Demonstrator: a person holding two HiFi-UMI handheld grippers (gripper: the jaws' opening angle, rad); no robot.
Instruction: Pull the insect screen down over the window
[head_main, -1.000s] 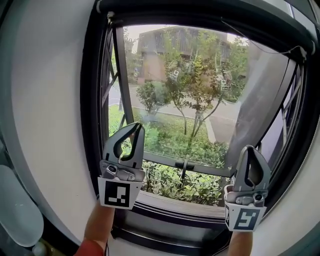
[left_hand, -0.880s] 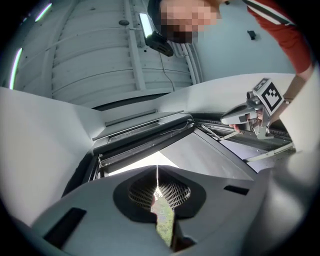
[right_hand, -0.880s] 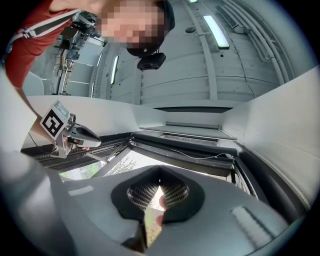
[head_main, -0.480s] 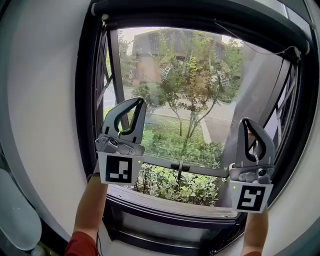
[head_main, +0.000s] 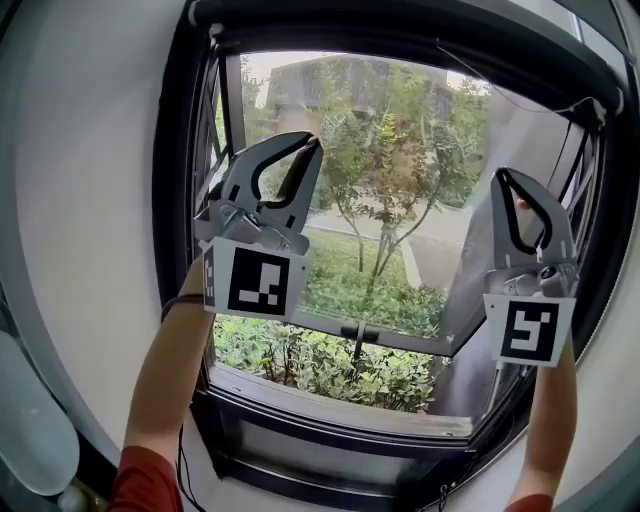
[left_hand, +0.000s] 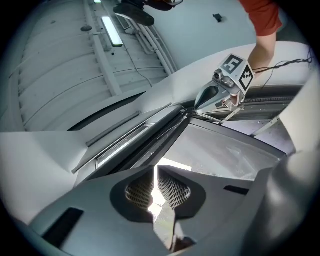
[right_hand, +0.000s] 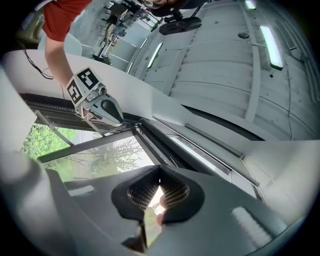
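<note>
We point our grey left hand-held gripper (head_main: 306, 142) and right hand-held gripper (head_main: 507, 176) up before the black-framed window (head_main: 183, 220), jaws closed on nothing. The insect screen's black roller housing (head_main: 420, 38) runs across the top, above both.

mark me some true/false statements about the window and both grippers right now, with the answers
1. The left gripper and right gripper both point up in front of the window. True.
2. The left gripper's jaws stand wide apart. False: they are together, with nothing between them.
3. The insect screen covers the opening. False: the opening is uncovered, and trees show clearly through it.
4. The right gripper grips a pull bar. False: its jaws are shut on nothing.
5. Green shrubs grow outside, low in the window. True.
</note>
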